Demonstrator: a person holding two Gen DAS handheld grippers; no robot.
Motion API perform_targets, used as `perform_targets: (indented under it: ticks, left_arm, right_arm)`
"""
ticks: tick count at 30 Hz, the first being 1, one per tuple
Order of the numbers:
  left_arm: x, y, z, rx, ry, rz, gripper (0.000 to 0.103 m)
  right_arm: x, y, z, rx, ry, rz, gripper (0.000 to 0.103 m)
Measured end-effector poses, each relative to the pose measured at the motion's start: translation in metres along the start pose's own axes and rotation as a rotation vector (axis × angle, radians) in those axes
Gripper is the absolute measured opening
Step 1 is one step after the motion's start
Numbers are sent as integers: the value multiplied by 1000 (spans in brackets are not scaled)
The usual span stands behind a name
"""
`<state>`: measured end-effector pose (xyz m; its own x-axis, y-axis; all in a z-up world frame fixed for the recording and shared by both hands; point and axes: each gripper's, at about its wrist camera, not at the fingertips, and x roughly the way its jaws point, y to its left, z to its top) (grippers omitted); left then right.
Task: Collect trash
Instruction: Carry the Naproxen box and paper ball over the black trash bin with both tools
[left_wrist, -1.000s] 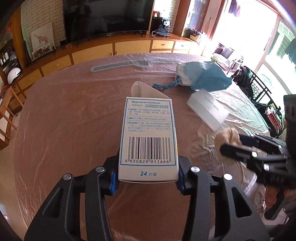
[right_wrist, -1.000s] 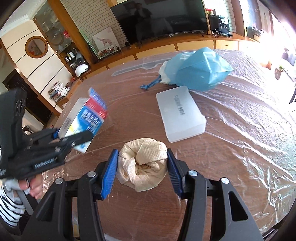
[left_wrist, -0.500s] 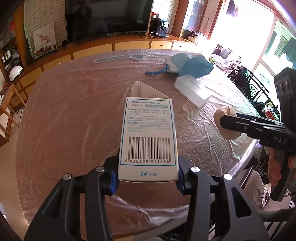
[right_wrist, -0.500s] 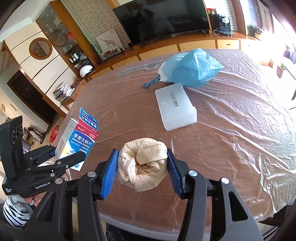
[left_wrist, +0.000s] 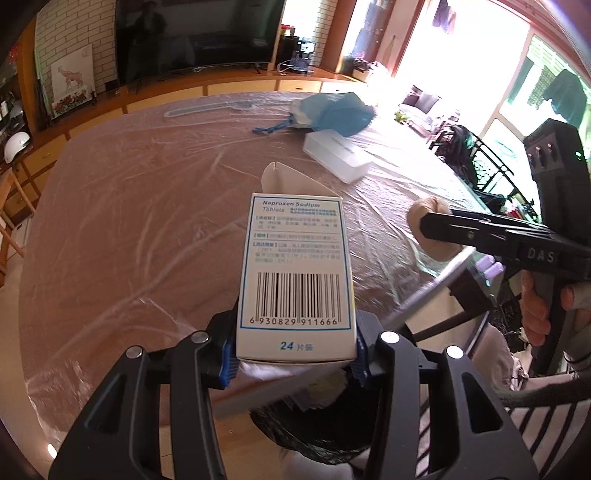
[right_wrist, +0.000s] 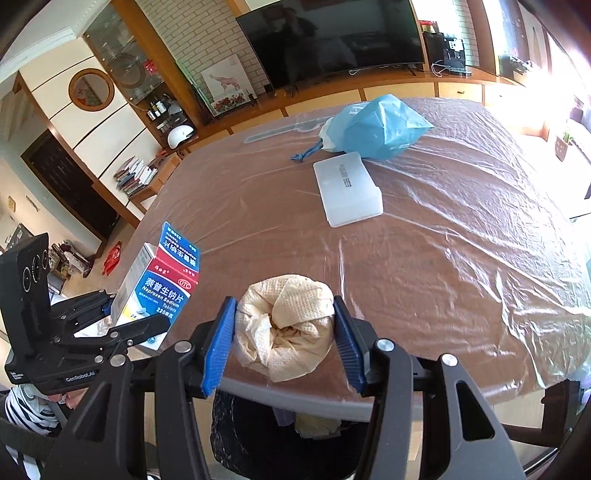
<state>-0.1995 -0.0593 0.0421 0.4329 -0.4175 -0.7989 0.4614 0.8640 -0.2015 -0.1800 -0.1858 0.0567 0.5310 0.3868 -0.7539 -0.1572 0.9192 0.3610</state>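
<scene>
Left wrist view: left gripper clamped on glossy white cardboard medicine box, barcode up, flap open, held over near edge of film-covered table.
Right wrist view: right gripper clenched on crumpled beige paper towel, held at table edge above black-lined bin.

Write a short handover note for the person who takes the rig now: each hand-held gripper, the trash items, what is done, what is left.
Left hand-held gripper: shut on the medicine box, held at the table edge.
Right hand-held gripper: shut on the crumpled paper wad, also at the edge.
Black-lined trash bin stands on the floor just below both, with some trash already inside.
Done: both items picked up and positioned over the bin.
Left: drop both in. The blue bag and white plastic case lie on the table; whether they are trash I cannot tell.
</scene>
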Motion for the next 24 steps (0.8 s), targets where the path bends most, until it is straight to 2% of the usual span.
perform_targets:
  ticks: [9, 24]
  left_arm:
    - [-8, -25, -24, 50, 27, -84, 48]
    - [-4, -59, -65, 156, 128, -105, 48]
  right_arm:
    - [-13, 11, -20, -55, 11, 6, 50]
    - [-12, 20, -58, -106, 95, 32, 50]
